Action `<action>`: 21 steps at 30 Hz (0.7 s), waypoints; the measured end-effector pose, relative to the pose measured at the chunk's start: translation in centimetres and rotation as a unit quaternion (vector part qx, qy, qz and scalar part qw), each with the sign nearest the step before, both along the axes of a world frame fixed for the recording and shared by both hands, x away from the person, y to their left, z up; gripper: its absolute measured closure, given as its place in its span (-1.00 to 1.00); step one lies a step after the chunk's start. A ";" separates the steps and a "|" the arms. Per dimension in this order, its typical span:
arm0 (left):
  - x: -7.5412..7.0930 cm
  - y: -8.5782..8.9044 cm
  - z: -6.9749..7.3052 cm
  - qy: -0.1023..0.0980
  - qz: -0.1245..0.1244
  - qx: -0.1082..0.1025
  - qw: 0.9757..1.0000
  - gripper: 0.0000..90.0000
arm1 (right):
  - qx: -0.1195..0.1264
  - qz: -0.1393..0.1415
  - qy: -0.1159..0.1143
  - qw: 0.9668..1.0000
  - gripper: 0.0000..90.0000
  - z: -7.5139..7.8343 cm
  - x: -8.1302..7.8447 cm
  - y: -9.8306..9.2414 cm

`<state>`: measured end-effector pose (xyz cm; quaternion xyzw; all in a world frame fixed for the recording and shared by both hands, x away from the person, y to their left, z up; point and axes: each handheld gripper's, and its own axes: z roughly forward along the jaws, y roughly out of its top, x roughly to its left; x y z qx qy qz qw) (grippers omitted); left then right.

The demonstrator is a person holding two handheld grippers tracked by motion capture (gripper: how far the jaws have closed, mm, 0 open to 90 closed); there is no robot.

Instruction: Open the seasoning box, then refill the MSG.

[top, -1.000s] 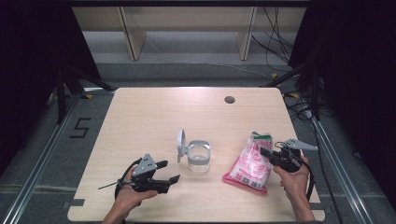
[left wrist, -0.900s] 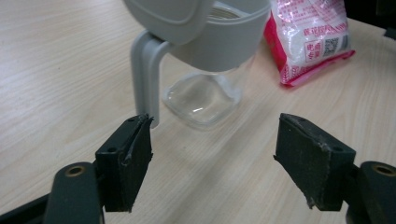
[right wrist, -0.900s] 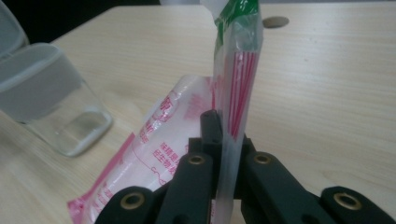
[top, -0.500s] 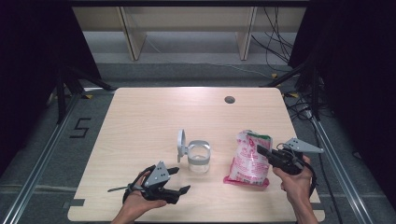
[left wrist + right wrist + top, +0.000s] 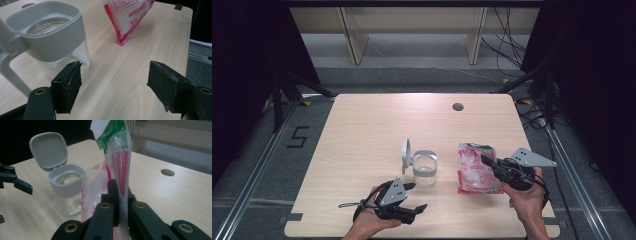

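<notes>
You are holding the pink bag [image 5: 476,169] upright w/ the right claw [image 5: 486,161], jaws pinching its side near the top; its bottom is near or on the table [image 5: 362,130]. One bag, one clear jar [image 5: 425,169] w/ lid open, standing left of that claw. The left claw [image 5: 113,82] is spread, empty, the jar just in front. Next, I think, you need to steady the jar and tilt the bag over its mouth.

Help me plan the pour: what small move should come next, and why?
Probably close the left gripper on the glass jar to steady it: its jaws stand open beside the jar, the lid is flipped up, and the right gripper already pinches the pink bag.
</notes>
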<state>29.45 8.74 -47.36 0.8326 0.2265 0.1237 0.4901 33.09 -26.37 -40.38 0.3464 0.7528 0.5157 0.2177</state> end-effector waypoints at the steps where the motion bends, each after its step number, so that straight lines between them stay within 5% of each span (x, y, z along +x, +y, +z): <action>1: -0.1 -0.2 0.0 0.002 -0.001 0.002 1.000 -0.42 | -0.002 0.006 -0.004 1.000 1.00 0.1 0.1 0.1; 8: -0.2 -1.3 -0.6 0.007 -0.007 0.013 1.000 -0.43 | -0.010 0.010 -0.012 1.000 1.00 0.8 -0.4 0.4; 9: -0.2 -1.5 -0.7 0.007 -0.006 0.007 1.000 -0.43 | -0.011 0.013 -0.028 0.999 1.00 0.9 -0.3 0.4; 11: -0.2 -1.9 -0.8 0.008 -0.004 0.006 1.000 -0.42 | -0.003 0.010 -0.012 1.000 1.00 1.1 -0.7 0.6; 17: -0.2 -3.6 -1.5 0.013 0.001 -0.021 1.000 -0.40 | -0.015 0.011 -0.031 0.999 1.00 1.9 -1.0 0.4; 21: 0.4 -4.7 -2.0 0.014 -0.008 -0.020 1.000 -0.40 | -0.025 0.014 -0.043 0.999 1.00 2.1 -1.1 0.7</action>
